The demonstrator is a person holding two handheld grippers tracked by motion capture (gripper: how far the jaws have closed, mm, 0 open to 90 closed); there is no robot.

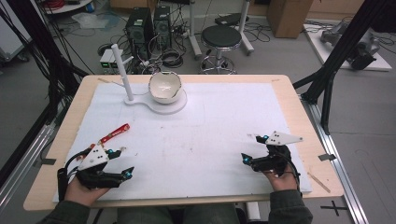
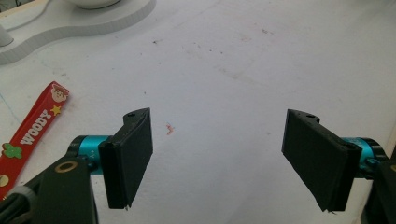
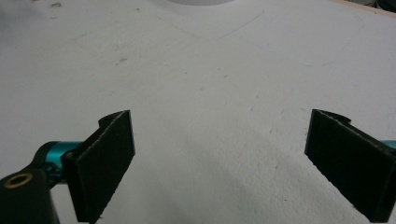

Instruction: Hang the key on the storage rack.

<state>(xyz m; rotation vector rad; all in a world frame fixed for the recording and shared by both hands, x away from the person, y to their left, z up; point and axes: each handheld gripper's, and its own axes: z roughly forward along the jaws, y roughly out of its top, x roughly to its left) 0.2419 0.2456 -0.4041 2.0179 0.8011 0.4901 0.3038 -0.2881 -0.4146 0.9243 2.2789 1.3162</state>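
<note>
Your red Woody strap runs off the left gripper view's left and bottom edges, so its near end is unseen. The white stand's base and the bowl are cut by that view's top edge. In the high view the strap's lettering is too small to read.

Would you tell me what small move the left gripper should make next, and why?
Probably swing the left gripper toward the red strap and lower over it: its jaws stand wide open with nothing between them, and the strap lies flat just beside it.
</note>
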